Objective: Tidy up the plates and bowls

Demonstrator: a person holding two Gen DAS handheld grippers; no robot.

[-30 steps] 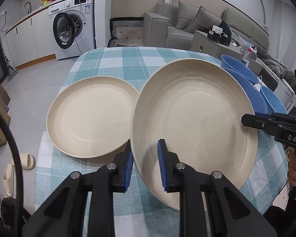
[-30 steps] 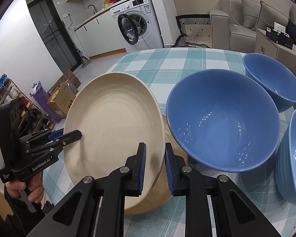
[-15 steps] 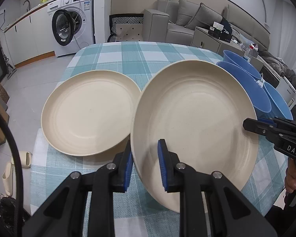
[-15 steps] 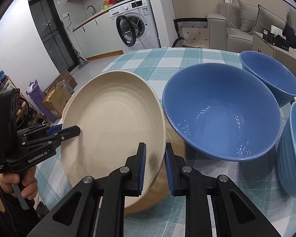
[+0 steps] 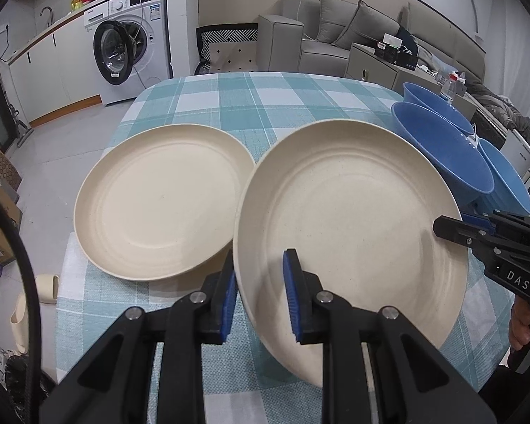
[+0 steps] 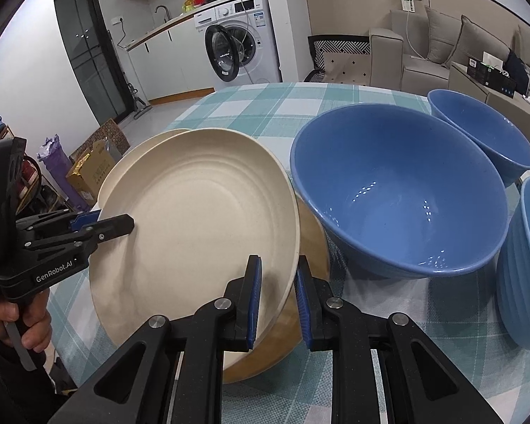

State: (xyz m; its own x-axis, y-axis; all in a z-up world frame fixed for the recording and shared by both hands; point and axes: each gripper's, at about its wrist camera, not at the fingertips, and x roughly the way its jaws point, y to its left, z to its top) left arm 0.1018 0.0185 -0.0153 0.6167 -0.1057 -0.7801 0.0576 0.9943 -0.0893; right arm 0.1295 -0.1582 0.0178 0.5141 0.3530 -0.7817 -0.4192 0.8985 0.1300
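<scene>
The left gripper [image 5: 259, 296] and the right gripper [image 6: 278, 300] both straddle opposite edges of one round cream plastic plate [image 5: 349, 222], which is tilted above the teal checked tablecloth [image 5: 251, 99]; whether their blue pads really press the rim, I cannot tell. A second cream plate [image 5: 159, 201] lies flat just to its left. Three blue ceramic bowls [image 6: 402, 190] stand on the right side, close together.

**A:** so where was everything on the bench [image 5: 229, 95]?

**B:** one plate [image 5: 159, 201] sat left, the tilted plate [image 5: 353, 219] right beside it, overlapping its edge. three bowls [image 6: 399, 190] clustered further right.
</scene>
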